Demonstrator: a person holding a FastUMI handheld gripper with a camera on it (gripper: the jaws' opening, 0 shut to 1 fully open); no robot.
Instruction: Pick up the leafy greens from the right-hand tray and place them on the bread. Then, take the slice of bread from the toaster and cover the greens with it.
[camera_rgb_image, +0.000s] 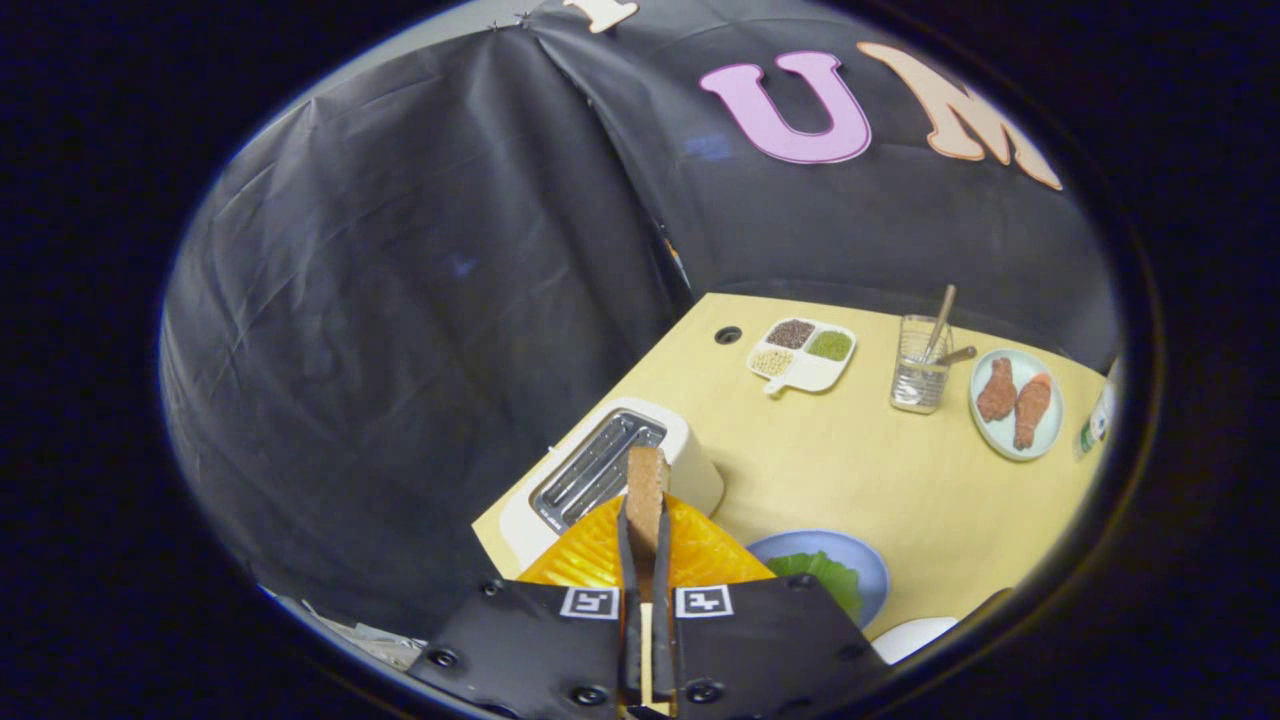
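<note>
My gripper (645, 535) is shut on a slice of bread (646, 492), held edge-on and upright between the two fingers, lifted above the table. Just beyond and below the slice stands the white toaster (700, 470) with its slots showing bare metal. To the right of the fingers lies a blue plate (868, 565) with the leafy greens (825, 575) on it; whatever lies under the greens is hidden.
Farther back on the wooden table (850, 470) are a white divided dish of grains (803, 355), a glass with utensils (920, 375), and a pale plate with two drumsticks (1015, 400). A white rim (915, 638) shows near the table's front edge.
</note>
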